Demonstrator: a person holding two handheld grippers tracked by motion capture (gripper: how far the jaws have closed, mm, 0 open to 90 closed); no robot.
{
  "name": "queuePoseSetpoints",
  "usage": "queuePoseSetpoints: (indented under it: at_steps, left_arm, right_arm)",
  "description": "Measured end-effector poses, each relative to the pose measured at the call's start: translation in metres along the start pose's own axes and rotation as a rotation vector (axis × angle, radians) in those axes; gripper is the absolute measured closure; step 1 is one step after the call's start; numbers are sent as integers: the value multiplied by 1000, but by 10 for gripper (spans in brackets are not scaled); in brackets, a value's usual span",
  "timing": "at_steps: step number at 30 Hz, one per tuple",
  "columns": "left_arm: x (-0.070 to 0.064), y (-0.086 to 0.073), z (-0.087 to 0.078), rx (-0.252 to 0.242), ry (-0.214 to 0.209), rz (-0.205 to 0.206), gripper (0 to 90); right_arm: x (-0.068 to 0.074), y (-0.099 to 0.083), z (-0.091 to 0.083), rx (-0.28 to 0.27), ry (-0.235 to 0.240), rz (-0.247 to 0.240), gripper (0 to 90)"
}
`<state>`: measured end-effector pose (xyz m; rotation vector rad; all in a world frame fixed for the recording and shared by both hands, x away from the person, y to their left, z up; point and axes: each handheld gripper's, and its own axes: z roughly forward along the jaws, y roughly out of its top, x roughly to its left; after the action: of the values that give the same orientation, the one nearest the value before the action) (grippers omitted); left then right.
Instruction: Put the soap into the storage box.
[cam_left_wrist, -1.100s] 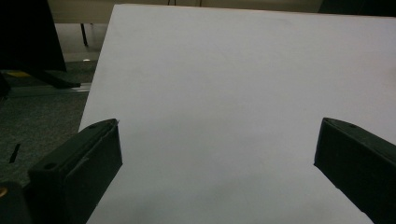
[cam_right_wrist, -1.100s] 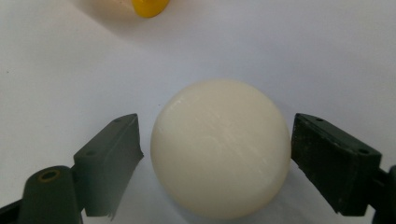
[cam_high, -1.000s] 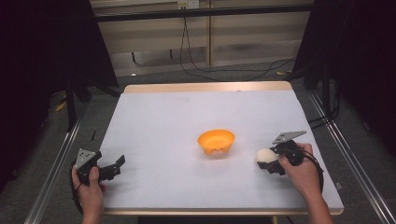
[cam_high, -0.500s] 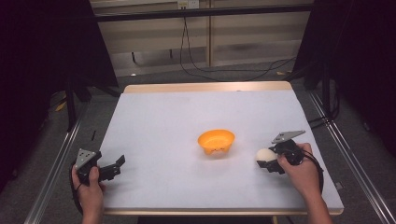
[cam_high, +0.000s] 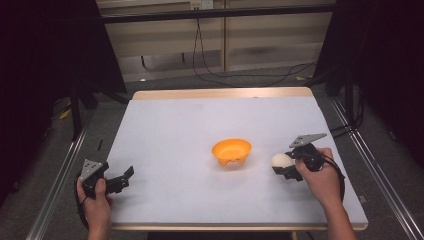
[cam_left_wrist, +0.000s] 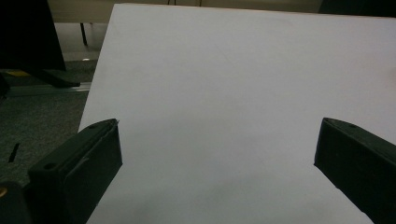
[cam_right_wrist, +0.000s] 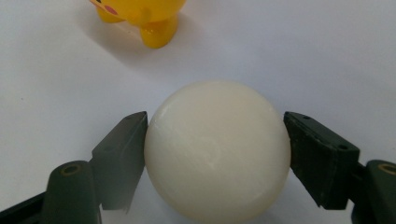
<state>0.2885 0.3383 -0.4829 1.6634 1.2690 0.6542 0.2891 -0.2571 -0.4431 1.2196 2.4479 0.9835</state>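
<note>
An orange bowl (cam_high: 231, 152) on small feet stands near the middle of the white table (cam_high: 200, 120); its yellow-orange underside and feet (cam_right_wrist: 140, 16) show at the top of the right gripper view. Just right of it, my right gripper (cam_high: 283, 167) is shut on a cream white ball (cam_high: 280, 160), both jaws pressed against the ball's (cam_right_wrist: 217, 151) sides. My left gripper (cam_high: 126, 177) sits at the table's front left corner, open, with only bare table between its jaws (cam_left_wrist: 217, 158).
Metal rails (cam_high: 60, 175) run along both sides of the table. Black cables (cam_high: 235, 75) lie on the floor behind the far edge. Dark curtains stand at left and right.
</note>
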Motion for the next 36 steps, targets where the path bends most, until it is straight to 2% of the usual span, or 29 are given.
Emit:
queuePoseSetpoints:
  at_steps: [10, 18, 27, 32, 36]
  left_arm:
    - [0, 0, 0, 1, 5, 5, 7]
    - [0, 0, 0, 2, -2, -2, 7]
    - [0, 0, 0, 3, -3, -5, 7]
    - [1, 0, 0, 0, -7, -7, 6]
    - [0, 0, 0, 3, -4, -7, 6]
  right_arm:
    - [4, 15, 0, -1, 7, -18, 245]
    - [6, 28, -1, -15, 32, -9, 246]
    - [10, 40, 0, -7, 20, -37, 246]
    - [13, 46, 4, -17, 46, -37, 246]
    - [16, 51, 6, -16, 49, -44, 246]
